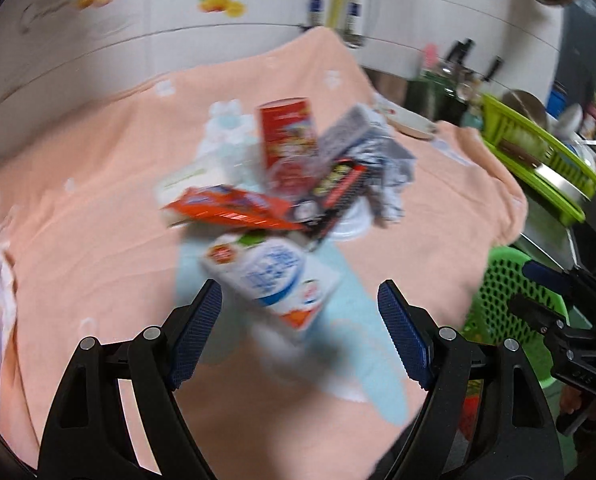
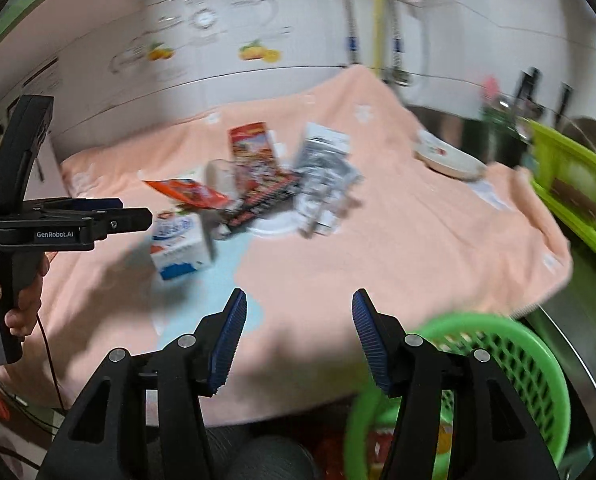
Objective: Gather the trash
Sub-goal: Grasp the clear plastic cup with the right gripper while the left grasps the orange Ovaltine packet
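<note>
**A:** Nearest the lens, what do we see?

**B:** The left gripper (image 1: pixel 300 300) held with jaws spread wide and nothing between them, above a peach cloth (image 1: pixel 98 248) with pale blue and white flower patterns. The right gripper (image 2: pixel 296 312) is likewise wide open and empty, poised over the cloth's front edge.

**A:** And beside the right one?

**B:** A green perforated basket (image 2: pixel 510 360) sits just off the cloth's near right corner, some red and yellow material visible inside; what it is cannot be made out.

**A:** Where is the trash?

**B:** Piled mid-cloth. Closest is a white and blue milk carton (image 1: pixel 274 280) lying on its side, just ahead of the left jaws. Behind it, an orange-red wrapper (image 1: pixel 234 210), a black and red packet (image 1: pixel 334 192), a red upright pack (image 1: pixel 288 136) and a crumpled silver-grey wrapper (image 1: pixel 362 144), all overlapping. A white disc-like item (image 1: pixel 352 222) peeks out beneath them. Motion blur hides the print.

**A:** Further back?

**B:** A shallow white dish (image 2: pixel 450 160) rests at the cloth's far right edge. To the right, a lime-green dish rack (image 1: pixel 538 152) holds metal cookware, with dark-handled utensils (image 1: pixel 462 56) standing beyond.

**A:** And the room?

**B:** White tiled wall (image 2: pixel 298 20) carrying orange fruit decals (image 2: pixel 258 52), with a yellow hose (image 2: pixel 382 12) and metal pipes running down it.
</note>
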A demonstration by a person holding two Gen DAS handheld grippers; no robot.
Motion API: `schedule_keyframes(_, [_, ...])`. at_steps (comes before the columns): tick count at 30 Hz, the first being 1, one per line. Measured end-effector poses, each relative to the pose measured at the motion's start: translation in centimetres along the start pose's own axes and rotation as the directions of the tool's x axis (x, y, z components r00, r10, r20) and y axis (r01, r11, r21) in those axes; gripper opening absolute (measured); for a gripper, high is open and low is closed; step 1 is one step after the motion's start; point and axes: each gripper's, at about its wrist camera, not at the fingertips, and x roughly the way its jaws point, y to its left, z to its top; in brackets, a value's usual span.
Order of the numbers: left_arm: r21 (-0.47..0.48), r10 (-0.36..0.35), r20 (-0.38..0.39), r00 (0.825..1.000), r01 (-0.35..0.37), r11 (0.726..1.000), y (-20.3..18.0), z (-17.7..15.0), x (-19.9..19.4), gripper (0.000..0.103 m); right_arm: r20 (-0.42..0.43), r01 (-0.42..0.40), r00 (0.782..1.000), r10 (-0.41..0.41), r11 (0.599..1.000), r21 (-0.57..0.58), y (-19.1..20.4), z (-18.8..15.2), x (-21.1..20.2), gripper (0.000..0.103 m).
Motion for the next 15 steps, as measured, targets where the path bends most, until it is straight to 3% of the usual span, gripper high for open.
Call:
schedule_keyframes(9, [-0.093,0.038,-0.005,0.999,-0.038,0.995,4.4,-0.5,-0.1,0.079,-0.002,-0.065,0.998,0.065,0.996,-0.065,3.0,5.2,6.1,0.046])
schedule_keyframes(15, [-0.158,0.045,0.019,0.999,-0.041,0.987,6.2,1.2,0.4,0.079,-0.019,-0.084,0.996,0.083,0.995,-0.061,3.5,7.8,10.3,0.039])
